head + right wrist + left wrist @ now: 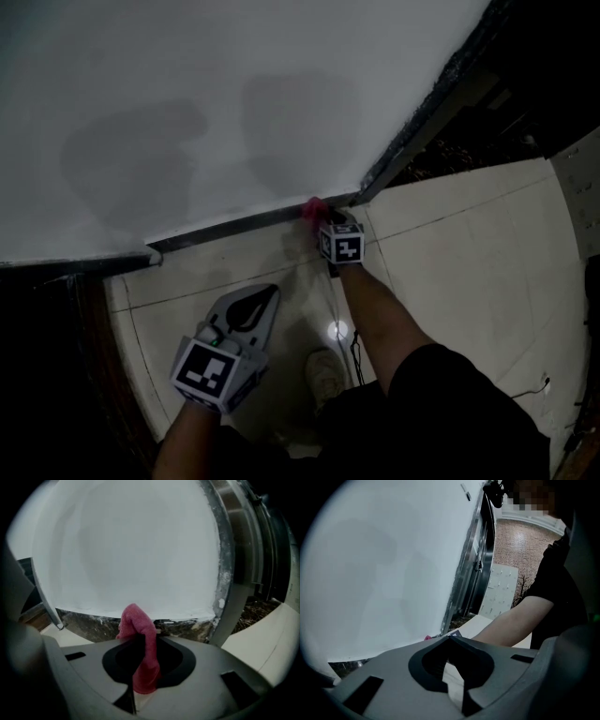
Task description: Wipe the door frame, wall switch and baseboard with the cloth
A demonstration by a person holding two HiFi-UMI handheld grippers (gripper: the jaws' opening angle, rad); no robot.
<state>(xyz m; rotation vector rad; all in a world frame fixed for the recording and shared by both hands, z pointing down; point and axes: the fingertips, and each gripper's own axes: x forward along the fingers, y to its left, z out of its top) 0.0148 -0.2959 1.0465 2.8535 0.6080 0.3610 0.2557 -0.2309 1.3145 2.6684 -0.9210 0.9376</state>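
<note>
Nearest me, well back from the baseboard (234, 228) and over the floor tiles (450, 253), my left gripper (267, 296) hung idle, its fingers closed with nothing between them. Farther out, my right gripper (330, 221) was down just in front of the baseboard, its fingers clamped on the pink cloth (312, 207), and a fold of it stuck out past the tips toward the dark strip. The cloth was at the baseboard's right end, close to where it meets the door frame (422, 122); I could not tell if it was actually pressing on the strip. The baseboard ran long to the left along the foot of the white wall (234, 94). I judged the stroke should travel leftward along it, and my right arm was the one placed to do it.
</note>
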